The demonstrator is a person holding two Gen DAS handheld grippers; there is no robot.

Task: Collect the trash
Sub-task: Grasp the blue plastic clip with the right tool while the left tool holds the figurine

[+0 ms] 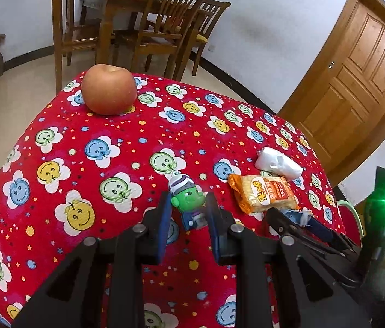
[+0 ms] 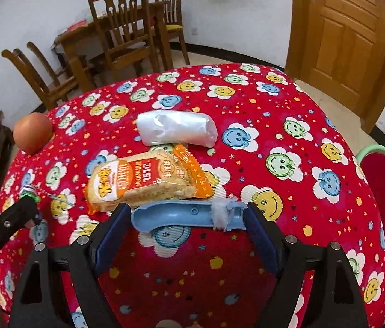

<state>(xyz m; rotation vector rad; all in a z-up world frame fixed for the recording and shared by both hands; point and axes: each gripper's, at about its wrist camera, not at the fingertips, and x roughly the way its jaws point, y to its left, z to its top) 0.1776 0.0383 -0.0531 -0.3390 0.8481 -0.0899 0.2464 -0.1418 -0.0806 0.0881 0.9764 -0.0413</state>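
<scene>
Left tool [image 1: 188,213]: narrow, its blue pads clamped on a small green-faced toy figure [image 1: 188,205], low centre of the left wrist view.
Right tool [image 2: 188,224]: jaws wide apart, a pale blue plastic piece [image 2: 184,216] lying crosswise between the fingertips with a tuft of white fluff on it; whether the pads press on its ends cannot be told.
Snack packet [image 2: 143,183]: orange, crumpled, flat on the bench just beyond the blue piece, centre of the right wrist view.
White wrapper [image 2: 177,131]: rolled, above the snack packet in the frame, nearly touching it.
Apple [image 1: 108,89]: upper left of the left wrist view, near the far edge of the bench, well apart from the trash.
Bench [image 1: 83,147]: covered by a red cloth printed with smiling flowers.
Basin [image 2: 383,191]: green rim, red inside, at the right edge of the right wrist view, beside the bench.
Background: wooden chairs [image 1: 165,22] and a wooden door [image 1: 356,76] by a white wall.
</scene>
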